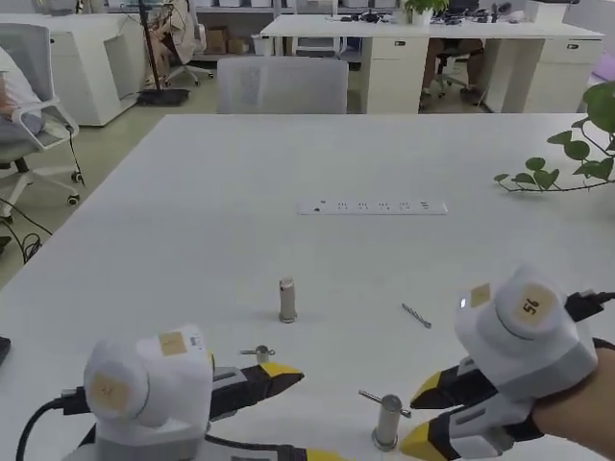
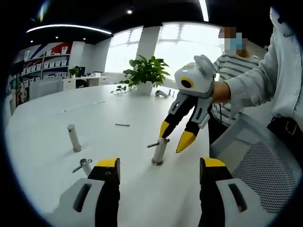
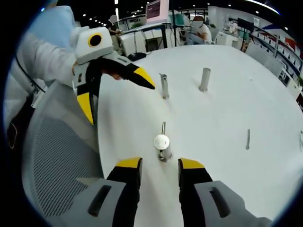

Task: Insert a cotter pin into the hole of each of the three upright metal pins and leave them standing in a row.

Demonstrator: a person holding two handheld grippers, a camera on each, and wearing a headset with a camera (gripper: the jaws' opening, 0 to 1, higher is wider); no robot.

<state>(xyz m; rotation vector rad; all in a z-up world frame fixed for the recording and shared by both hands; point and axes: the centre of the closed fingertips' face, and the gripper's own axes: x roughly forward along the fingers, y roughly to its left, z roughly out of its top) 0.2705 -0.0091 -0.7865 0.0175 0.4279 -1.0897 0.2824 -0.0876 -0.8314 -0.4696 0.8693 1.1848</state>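
Both grippers open over a white table (image 1: pixel 192 192), one pinned post standing betw. them.
Office rm w/ desks (image 1: pixel 404 38) & a grey chair (image 1: pixel 282 84) past the far table edge. Power strip (image 1: pixel 373 206) lies mid-top, and a plant (image 1: pixel 567 163) trails in over the edge well beyond the R jaws. Left gripper (image 1: pixel 307 418) jaws are spread wide, holding nothing; right gripper (image 1: pixel 415 420) jaws are also apart, empty. Near pin (image 1: pixel 388 423) is upright betw. the two jaw sets, just ahead of the R tips, w/ its cotter (image 1: pixel 370 396) sticking out sideways near the top. Second pin (image 3: pixel 164 87) is just beside the L upper jaw tip, ringed cotter (image 1: pixel 258 353) at its head. Third pin (image 1: pixel 287 300) is further past the L jaws, bare. Loose cotter pin (image 1: pixel 416 315) lies flat beyond the R jaws. Lots of bare top ahead of both; near table edge is close behind the jaws.
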